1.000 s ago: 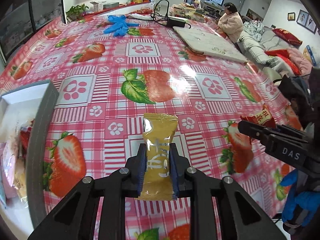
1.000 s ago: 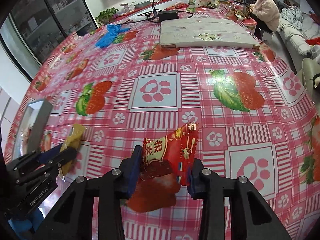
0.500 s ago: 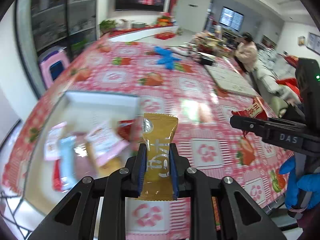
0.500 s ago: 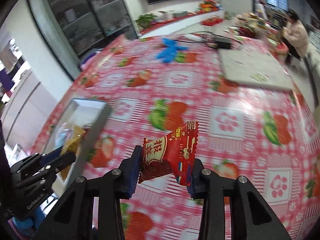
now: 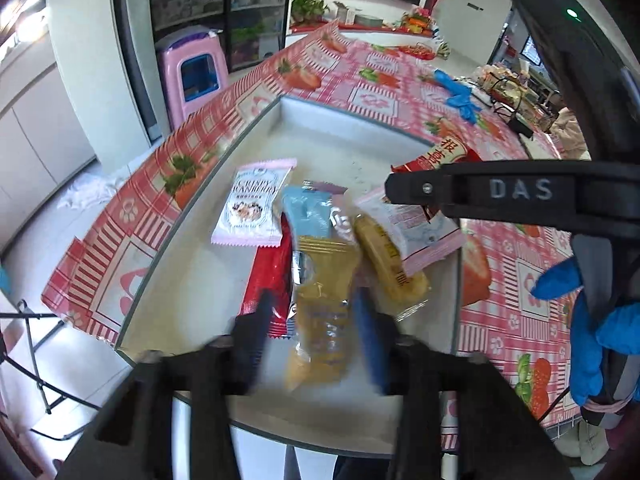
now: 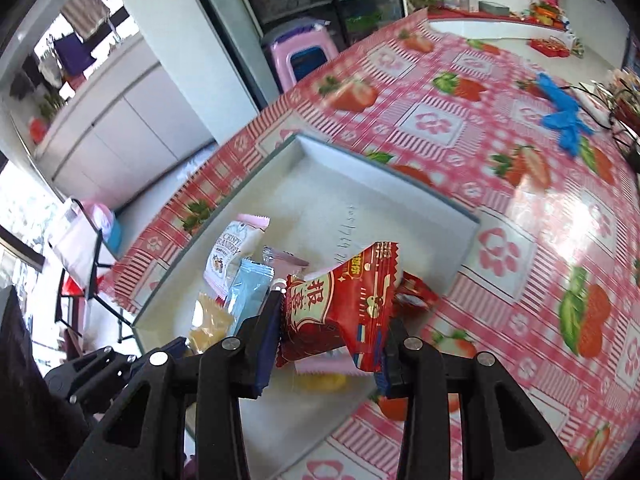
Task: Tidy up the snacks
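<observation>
The left gripper point(image 5: 316, 320) is opening, its pads clear of the shiny yellow snack packet point(image 5: 320, 312) between them. The right gripper point(image 6: 328, 328) squeezes a red crinkly snack packet point(image 6: 340, 304) above the white tray point(image 6: 400, 184).

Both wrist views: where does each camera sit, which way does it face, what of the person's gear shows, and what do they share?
Left wrist: on the left gripper, tilted down into the tray; its jaws are opening around the yellow packet; the right gripper and a blue glove show at right.
Right wrist: on the right gripper, angled down at the tray's near end, shut on the red packet; the left gripper shows lower left.
Shared: tray, snack pile, strawberry tablecloth, pink stool.
</observation>
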`<action>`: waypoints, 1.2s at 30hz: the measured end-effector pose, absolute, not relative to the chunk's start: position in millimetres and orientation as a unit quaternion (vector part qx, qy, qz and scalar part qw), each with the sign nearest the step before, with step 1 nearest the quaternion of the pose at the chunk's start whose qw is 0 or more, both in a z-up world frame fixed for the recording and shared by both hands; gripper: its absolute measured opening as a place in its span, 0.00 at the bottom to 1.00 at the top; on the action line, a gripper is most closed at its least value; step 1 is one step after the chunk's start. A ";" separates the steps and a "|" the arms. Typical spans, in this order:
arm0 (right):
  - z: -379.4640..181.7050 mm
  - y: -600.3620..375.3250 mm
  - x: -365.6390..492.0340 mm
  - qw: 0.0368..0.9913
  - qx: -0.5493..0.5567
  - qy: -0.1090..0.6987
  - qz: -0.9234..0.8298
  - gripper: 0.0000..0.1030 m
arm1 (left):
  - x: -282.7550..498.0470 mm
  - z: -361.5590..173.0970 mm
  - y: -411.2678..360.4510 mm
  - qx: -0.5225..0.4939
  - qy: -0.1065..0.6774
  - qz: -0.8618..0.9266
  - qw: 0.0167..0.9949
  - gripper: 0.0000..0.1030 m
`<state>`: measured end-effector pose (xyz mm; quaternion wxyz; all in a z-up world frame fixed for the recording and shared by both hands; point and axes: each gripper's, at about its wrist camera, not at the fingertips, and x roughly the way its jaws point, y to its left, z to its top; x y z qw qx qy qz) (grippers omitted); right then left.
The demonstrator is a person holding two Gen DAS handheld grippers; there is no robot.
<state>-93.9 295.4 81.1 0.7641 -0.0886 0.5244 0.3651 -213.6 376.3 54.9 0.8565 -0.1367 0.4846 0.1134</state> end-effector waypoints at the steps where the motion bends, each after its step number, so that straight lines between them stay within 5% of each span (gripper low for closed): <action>1: 76.5 302.2 -91.6 0.758 -0.097 0.531 0.366 0.41 | -214.2 54.7 376.9 -0.138 0.482 0.116 0.857 0.79; 2: 70.2 310.3 -88.4 0.753 -0.113 0.538 0.361 0.46 | -216.0 56.4 376.4 -0.136 0.473 0.113 0.863 0.80; 6: 66.9 315.6 -88.9 0.758 -0.172 0.529 0.339 0.91 | -213.5 57.2 375.5 -0.105 0.476 0.111 0.866 0.93; 9: 73.3 315.8 -89.5 0.765 -0.206 0.515 0.328 0.99 | -207.4 50.0 373.5 -0.088 0.488 0.108 0.862 1.00; 36: 60.5 276.6 -111.3 0.766 -0.188 0.536 0.303 0.99 | -231.7 53.6 365.1 -0.087 0.477 0.129 0.865 1.00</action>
